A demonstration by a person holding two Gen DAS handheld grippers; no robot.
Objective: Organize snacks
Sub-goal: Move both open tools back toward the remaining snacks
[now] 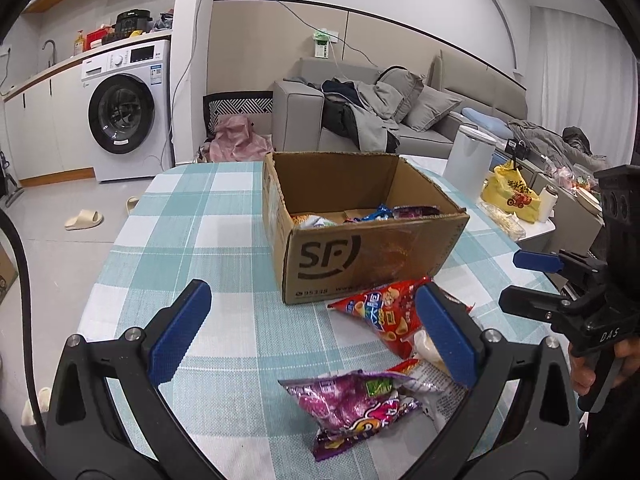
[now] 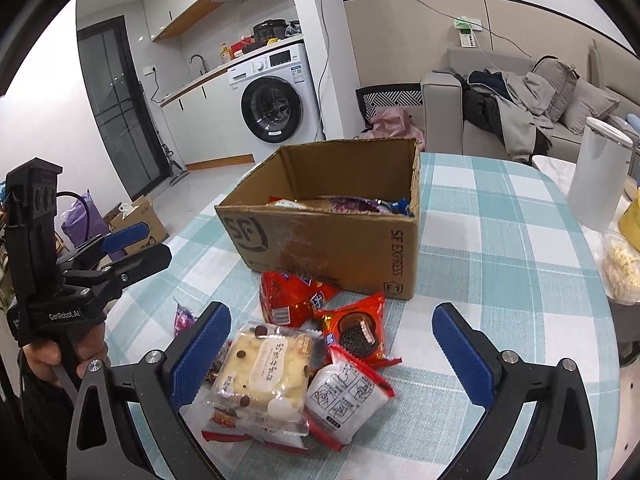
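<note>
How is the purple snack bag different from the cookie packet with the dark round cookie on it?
The purple snack bag is shiny and crinkled; the cookie packet is red and flatter. The purple bag lies near the left claw, the cookie packet in the pile before the right claw. Both still lie on the table, outside the cardboard box.

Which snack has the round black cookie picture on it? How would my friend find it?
Find the open brown cardboard box on the checked tablecloth. A pile of snack packets lies in front of it; look at the small red packet nearest the box's front corner. It alone shows a dark round sandwich cookie, unlike the pale cake pack beside it.
</note>
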